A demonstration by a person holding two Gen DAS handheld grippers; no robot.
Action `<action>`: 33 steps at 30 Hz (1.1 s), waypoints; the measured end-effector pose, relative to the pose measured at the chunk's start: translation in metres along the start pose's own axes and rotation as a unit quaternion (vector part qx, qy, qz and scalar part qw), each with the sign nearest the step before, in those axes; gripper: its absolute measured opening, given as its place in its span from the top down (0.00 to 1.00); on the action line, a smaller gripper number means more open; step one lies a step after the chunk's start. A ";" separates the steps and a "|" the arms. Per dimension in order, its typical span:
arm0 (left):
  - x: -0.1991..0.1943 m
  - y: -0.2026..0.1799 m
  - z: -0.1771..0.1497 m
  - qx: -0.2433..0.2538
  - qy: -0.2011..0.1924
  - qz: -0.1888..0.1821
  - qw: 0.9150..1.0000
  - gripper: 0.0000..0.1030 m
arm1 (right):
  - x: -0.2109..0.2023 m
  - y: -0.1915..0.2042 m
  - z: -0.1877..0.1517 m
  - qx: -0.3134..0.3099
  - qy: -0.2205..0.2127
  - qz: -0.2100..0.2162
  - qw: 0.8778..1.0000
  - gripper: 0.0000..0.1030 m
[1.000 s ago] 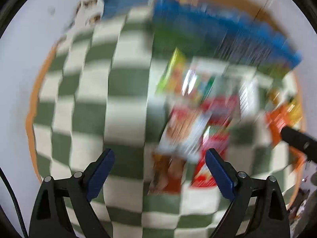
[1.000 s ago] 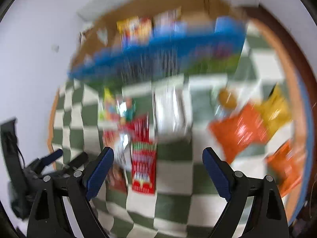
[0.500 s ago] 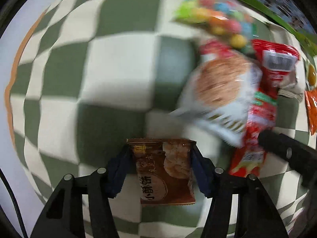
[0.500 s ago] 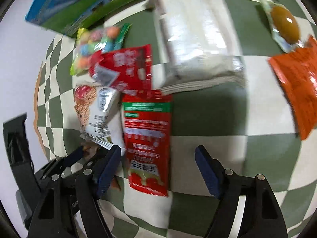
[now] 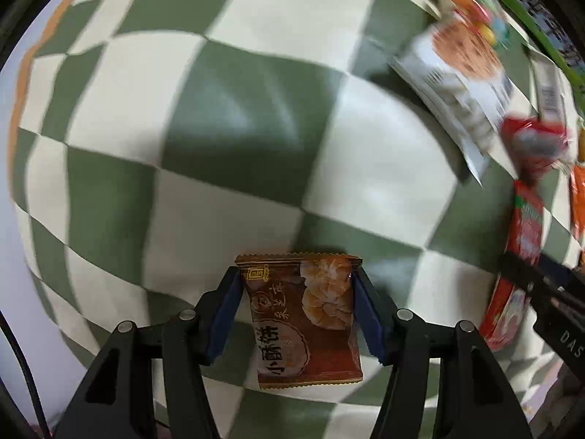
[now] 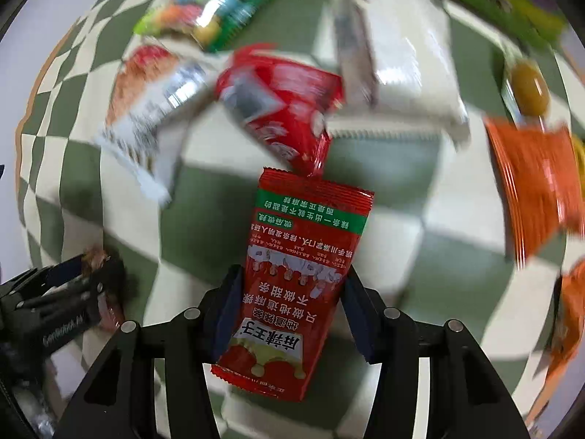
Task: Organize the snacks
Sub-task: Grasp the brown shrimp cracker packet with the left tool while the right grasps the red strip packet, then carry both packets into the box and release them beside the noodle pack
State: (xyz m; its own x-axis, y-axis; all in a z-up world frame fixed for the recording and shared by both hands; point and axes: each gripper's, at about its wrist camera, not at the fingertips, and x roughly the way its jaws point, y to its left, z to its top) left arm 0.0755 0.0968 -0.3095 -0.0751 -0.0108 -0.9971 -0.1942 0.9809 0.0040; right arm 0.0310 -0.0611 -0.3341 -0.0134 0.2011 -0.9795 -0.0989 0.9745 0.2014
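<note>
My left gripper (image 5: 297,285) is shut on a brown pastry packet (image 5: 305,318) and holds it just above the green-and-white checked cloth (image 5: 234,117). My right gripper (image 6: 290,285) is shut on a long red spicy-strip packet (image 6: 292,278). That red packet also shows at the right edge of the left wrist view (image 5: 519,267). The left gripper with the brown packet shows at the lower left of the right wrist view (image 6: 87,267).
Loose snacks lie on the cloth: a white biscuit packet (image 6: 150,109), a colourful candy bag (image 6: 208,11), a small red pouch (image 6: 281,109), a large white bag (image 6: 406,69), orange bags (image 6: 533,186). A green-and-blue box edge (image 5: 541,22) runs along the far side.
Both grippers dropped from above the cloth down to the snacks. The left closed on the brown packet, the right on the red packet, and both packets now look lifted off the cloth.
</note>
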 end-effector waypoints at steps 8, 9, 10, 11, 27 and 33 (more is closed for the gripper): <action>0.010 0.028 -0.019 -0.026 0.051 -0.097 0.994 0.33 | 0.003 -0.040 -0.021 0.094 0.025 0.077 0.992 0.34; 0.012 0.032 -0.020 -0.026 0.056 -0.098 0.993 0.33 | 0.005 -0.042 -0.023 0.095 0.026 0.074 0.992 0.34; 0.016 0.036 -0.023 -0.027 0.063 -0.097 0.993 0.34 | 0.005 -0.044 -0.025 0.096 0.028 0.069 0.993 0.34; 0.018 0.036 -0.025 -0.025 0.067 -0.092 0.993 0.34 | 0.007 -0.046 -0.026 0.097 0.029 0.066 0.993 0.34; 0.002 -0.032 -0.073 0.043 -0.008 0.002 0.999 0.49 | 0.018 0.001 -0.031 0.075 0.008 0.000 0.997 0.56; -0.023 -0.041 -0.081 0.069 -0.021 -0.029 0.997 0.49 | -0.012 0.003 -0.044 0.078 -0.019 0.026 0.996 0.57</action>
State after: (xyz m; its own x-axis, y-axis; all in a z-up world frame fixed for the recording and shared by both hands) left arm 0.0061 0.0411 -0.2803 -0.0251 -0.0625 -0.9977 -0.0609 0.9963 -0.0609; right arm -0.0134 -0.0648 -0.3220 0.0231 0.2532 -0.9671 0.0576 0.9655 0.2541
